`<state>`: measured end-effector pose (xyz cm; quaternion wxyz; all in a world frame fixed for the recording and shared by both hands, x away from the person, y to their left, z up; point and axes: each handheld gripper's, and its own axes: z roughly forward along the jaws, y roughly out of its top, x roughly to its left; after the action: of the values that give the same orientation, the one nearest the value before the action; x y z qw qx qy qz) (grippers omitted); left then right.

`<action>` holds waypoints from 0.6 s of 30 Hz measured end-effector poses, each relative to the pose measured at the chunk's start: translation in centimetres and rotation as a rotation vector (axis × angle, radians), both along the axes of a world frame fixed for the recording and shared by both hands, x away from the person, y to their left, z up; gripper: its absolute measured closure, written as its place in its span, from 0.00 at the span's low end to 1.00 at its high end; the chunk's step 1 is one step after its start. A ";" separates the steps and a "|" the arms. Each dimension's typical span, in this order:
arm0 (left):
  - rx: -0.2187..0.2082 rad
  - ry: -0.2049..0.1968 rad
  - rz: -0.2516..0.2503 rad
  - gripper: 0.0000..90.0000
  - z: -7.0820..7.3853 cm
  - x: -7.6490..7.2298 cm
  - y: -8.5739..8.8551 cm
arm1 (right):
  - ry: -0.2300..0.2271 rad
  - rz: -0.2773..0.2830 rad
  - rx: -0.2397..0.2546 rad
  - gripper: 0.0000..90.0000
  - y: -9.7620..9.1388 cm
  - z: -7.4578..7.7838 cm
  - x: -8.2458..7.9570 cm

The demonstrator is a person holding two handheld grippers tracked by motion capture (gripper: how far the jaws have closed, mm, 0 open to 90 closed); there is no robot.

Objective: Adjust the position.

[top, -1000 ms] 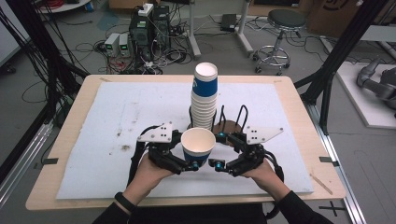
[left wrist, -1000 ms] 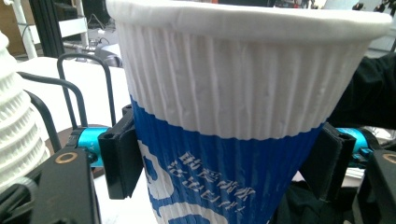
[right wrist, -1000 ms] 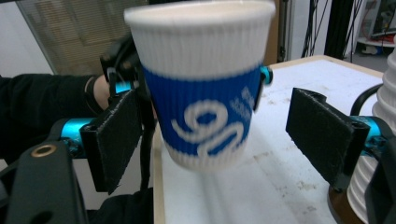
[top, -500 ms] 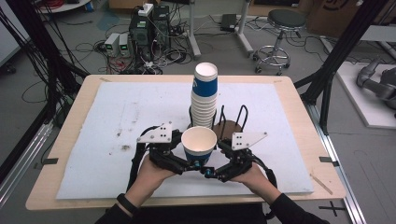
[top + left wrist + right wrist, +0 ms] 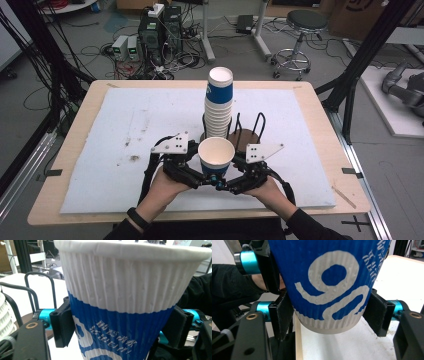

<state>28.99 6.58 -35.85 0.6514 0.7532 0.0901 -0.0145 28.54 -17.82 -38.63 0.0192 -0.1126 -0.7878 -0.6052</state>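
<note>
From above, the paper cup [image 5: 216, 156] stands upright between the two hands near the front edge of the surface [image 5: 125, 125], its open white mouth facing up, with the left gripper [image 5: 202, 176] and the right gripper [image 5: 227, 181] meeting under its rim. Behind it rises a tall stack of cups [image 5: 219, 102] seated in a black wire holder [image 5: 247, 131] on a brown round base. That high view hides the cup's wall and the jaws' contact with it.

The left gripper view supplies the wall: ribbed white above, blue below with white lettering, the cup [image 5: 125, 302] crowding the picture. Its jaws sit on either side of the blue band, low on the body; they have just been opening with the cup between them, and the left pad shows touching the wall, while I cannot tell whether the right one still presses. The wire loops of the holder [image 5: 37, 290] and an edge of the stack [image 5: 6, 315] show at the left.

The right gripper view looks at the cup's foot [image 5: 329, 290]: large white figures on blue, the bottom rim raised clear of the surface [image 5: 342, 345]. Its jaws have just been closing and now clench the cup near its base, one pad on each side. The left gripper [image 5: 254, 265] shows higher up on the cup.
</note>
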 end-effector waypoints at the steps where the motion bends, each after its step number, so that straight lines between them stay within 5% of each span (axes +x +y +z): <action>1: -0.003 0.004 -0.006 0.24 0.1 0.0 0.0 | -0.002 0.003 -0.001 0.34 0.0 0.0 0.0; 5: -0.017 0.009 0.004 0.17 0.6 -0.1 0.1 | -0.011 0.001 -0.022 0.34 0.1 -0.1 0.0; 18: -0.023 0.002 0.012 0.23 1.0 -0.2 0.4 | -0.014 0.005 -0.041 0.34 0.4 -0.3 -0.1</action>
<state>28.80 6.94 -34.86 0.6599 0.7452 0.0950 -0.0122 28.43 -17.41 -38.91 0.0131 -0.1067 -0.8005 -0.5897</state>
